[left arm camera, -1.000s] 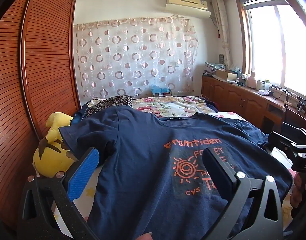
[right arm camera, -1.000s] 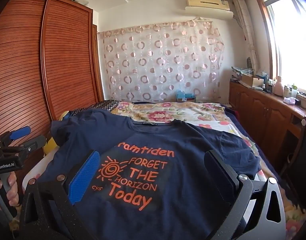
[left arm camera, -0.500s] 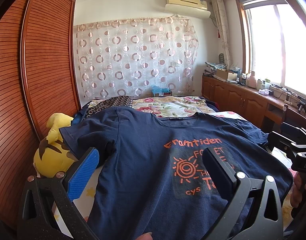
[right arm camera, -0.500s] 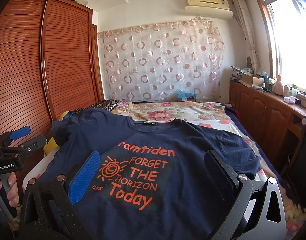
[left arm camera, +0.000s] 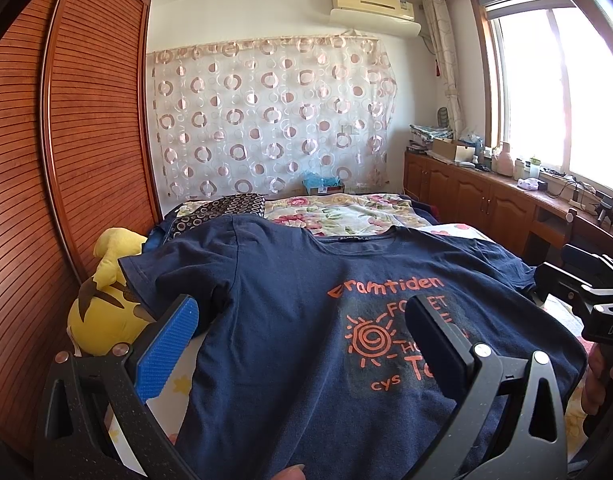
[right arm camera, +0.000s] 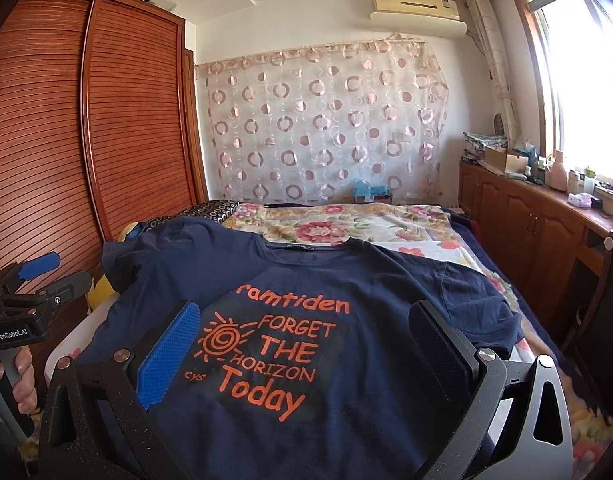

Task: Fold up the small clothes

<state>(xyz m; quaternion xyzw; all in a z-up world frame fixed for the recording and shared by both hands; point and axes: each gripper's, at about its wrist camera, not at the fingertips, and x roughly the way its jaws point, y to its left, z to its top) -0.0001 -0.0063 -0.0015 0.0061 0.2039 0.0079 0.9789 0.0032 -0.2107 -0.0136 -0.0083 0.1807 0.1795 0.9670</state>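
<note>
A navy T-shirt (left arm camera: 282,312) (right arm camera: 386,292) with orange lettering lies spread flat, front side up, on the bed, collar towards the far wall. My left gripper (left arm camera: 302,320) hovers open over the shirt's left half, nothing between its fingers. My right gripper (right arm camera: 306,324) stands open above the print, also holding nothing. The left sleeve drapes over a yellow plush toy (left arm camera: 102,304). Each gripper shows at the edge of the other's view, held by a hand.
A floral bedspread (right arm camera: 346,220) covers the far half of the bed, with a dark patterned pillow (left arm camera: 218,212) at its left. A slatted wooden wardrobe (right arm camera: 86,140) runs along the left. Wooden cabinets (right arm camera: 526,216) with clutter stand under the window on the right.
</note>
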